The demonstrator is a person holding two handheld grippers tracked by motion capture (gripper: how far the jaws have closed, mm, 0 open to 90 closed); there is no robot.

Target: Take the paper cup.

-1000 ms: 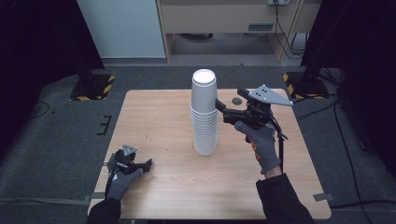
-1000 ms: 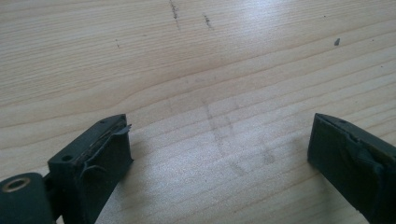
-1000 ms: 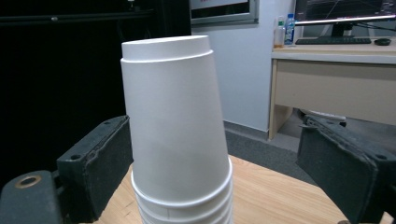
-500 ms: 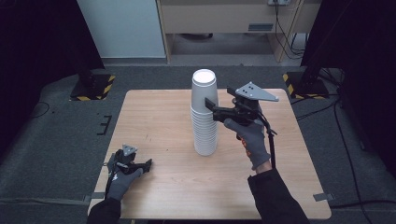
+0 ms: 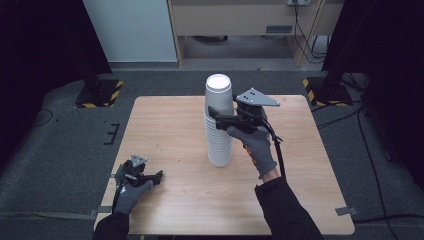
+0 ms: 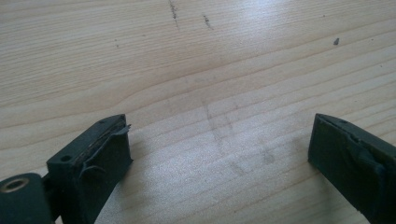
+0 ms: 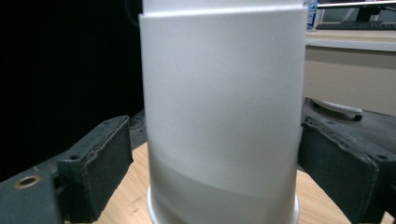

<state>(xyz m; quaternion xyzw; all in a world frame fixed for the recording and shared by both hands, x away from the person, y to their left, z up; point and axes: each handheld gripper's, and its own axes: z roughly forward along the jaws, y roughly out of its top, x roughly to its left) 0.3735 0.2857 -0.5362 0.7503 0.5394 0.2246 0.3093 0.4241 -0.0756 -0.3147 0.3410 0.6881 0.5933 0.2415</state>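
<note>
A tall stack of upturned white paper cups (image 5: pixel 219 131) stands in the middle of the wooden table (image 5: pixel 165 125). My right gripper (image 5: pixel 216 116) is held up at the stack's upper part, open, one jaw on each side of an upper cup (image 7: pixel 219 93). In the right gripper view (image 7: pixel 212 158) narrow gaps show between the pads and the cup wall. My left gripper (image 5: pixel 156 177) rests on the table near its front left corner. It is open (image 6: pixel 219 149), with bare wood between its jaws.
Two hazard-striped stand bases sit on the floor behind the table, at left (image 5: pixel 97 92) and right (image 5: pixel 325 90). A white panel (image 5: pixel 130 30) and a low cabinet (image 5: pixel 240 17) stand farther back. Cables trail on the floor at right (image 5: pixel 370 150).
My right gripper has moved left from beside the stack, so its jaws now flank an upper cup. The left gripper has stayed put.
</note>
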